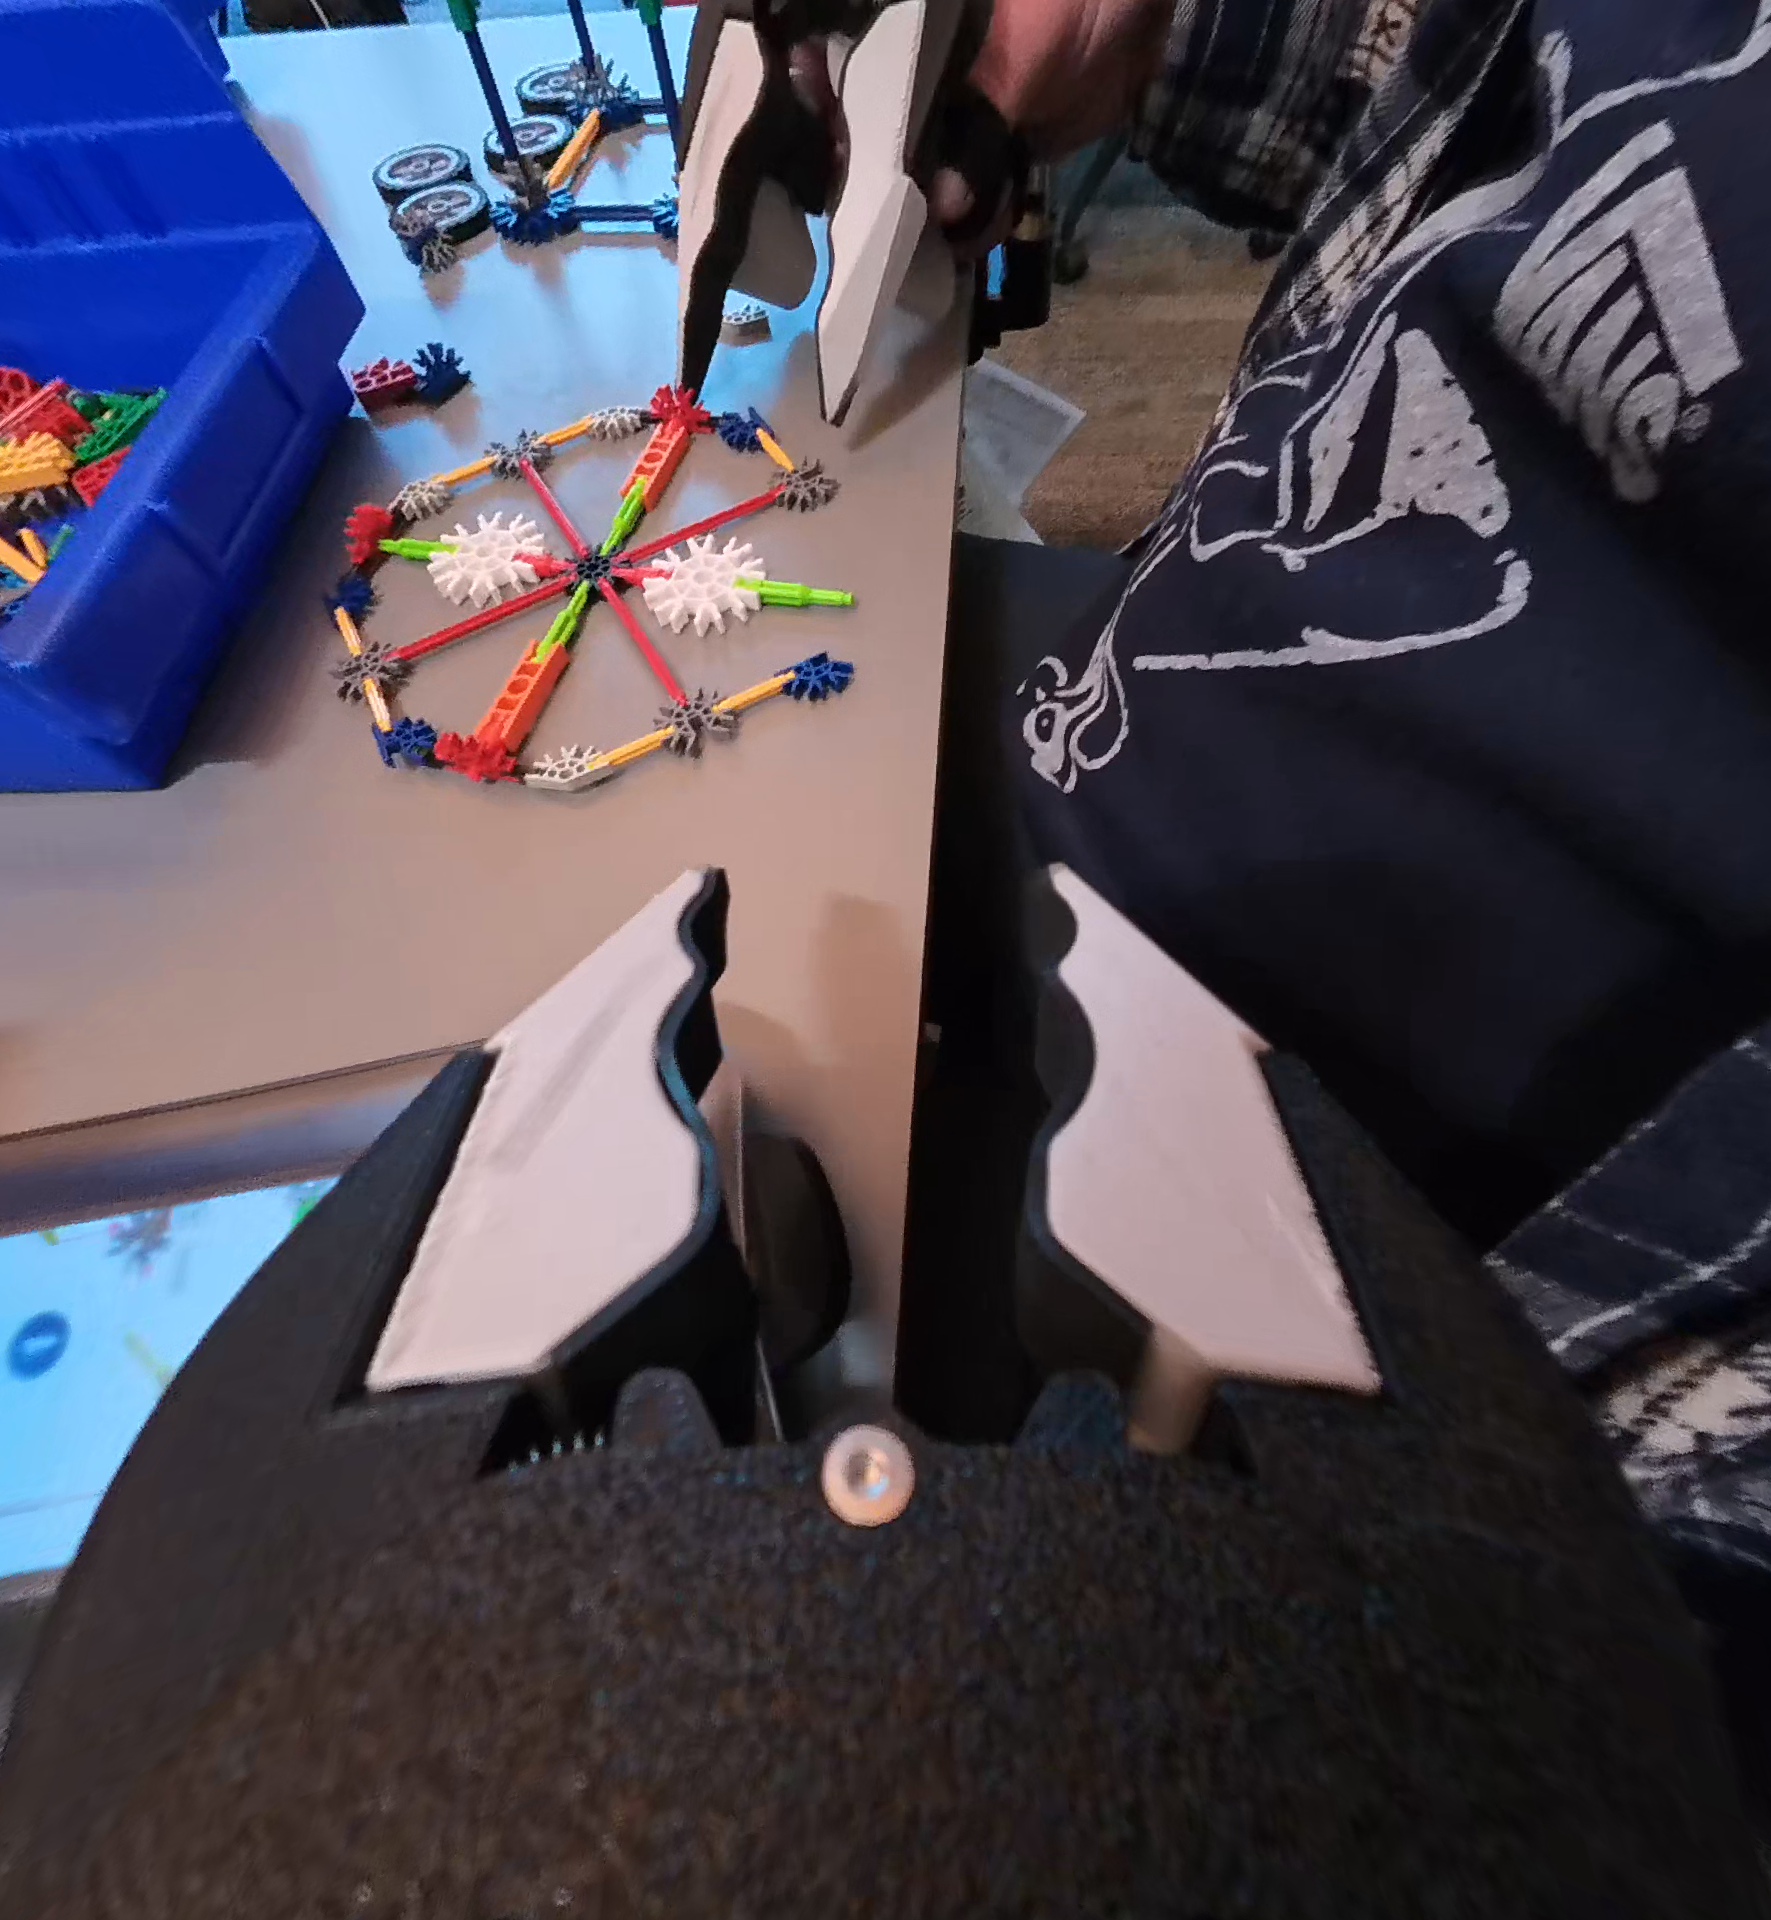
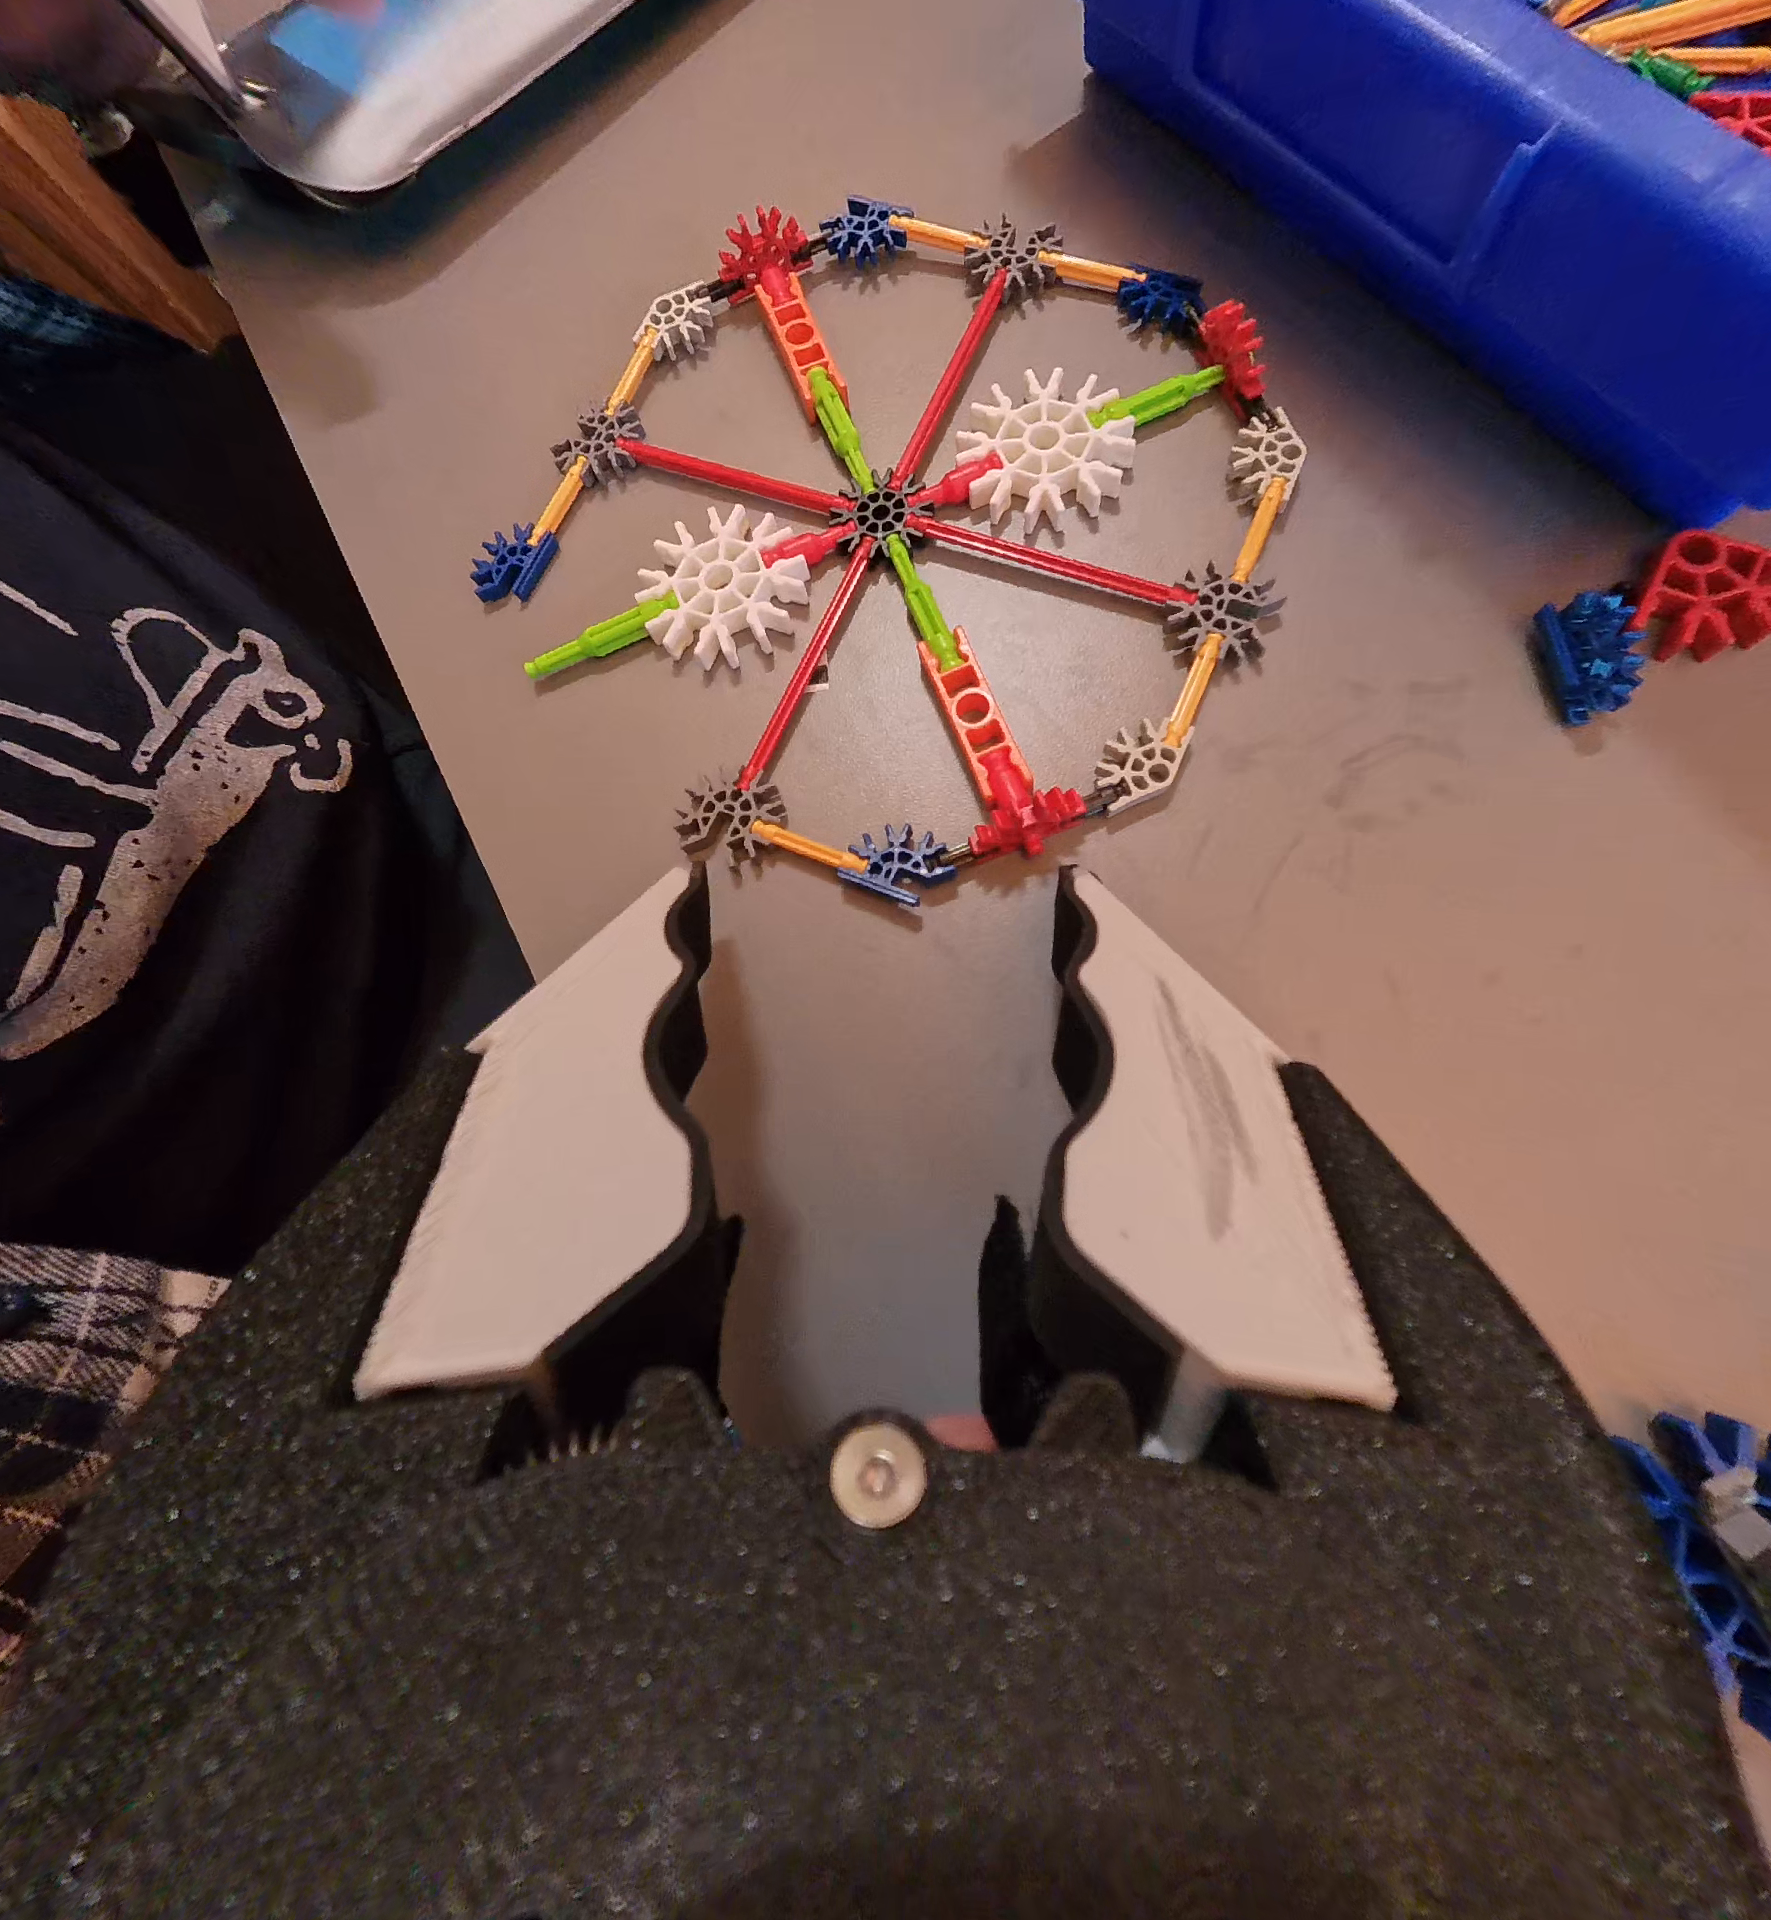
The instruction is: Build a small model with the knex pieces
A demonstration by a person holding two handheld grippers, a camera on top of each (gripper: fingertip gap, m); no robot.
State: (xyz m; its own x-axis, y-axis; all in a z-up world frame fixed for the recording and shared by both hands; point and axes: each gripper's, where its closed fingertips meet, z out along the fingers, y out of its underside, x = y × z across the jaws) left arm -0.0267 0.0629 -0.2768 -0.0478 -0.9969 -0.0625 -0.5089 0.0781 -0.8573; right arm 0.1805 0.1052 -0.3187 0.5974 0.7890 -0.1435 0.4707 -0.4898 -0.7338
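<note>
Flat toy wheel (image 2: 881,514), gap toward table edge; both grippers (image 1: 886,883) (image 2: 881,883) spread, empty

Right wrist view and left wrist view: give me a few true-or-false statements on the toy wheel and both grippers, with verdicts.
1. The right gripper is shut on a rod. False: its fingers are spread and empty.
2. The toy wheel lies flat on the table. True.
3. The wheel's rim is a closed ring. False: it has a gap beside the loose green rod.
4. The blue bin holds loose toy pieces. True.
5. The left gripper is open and holds nothing. True.
</note>
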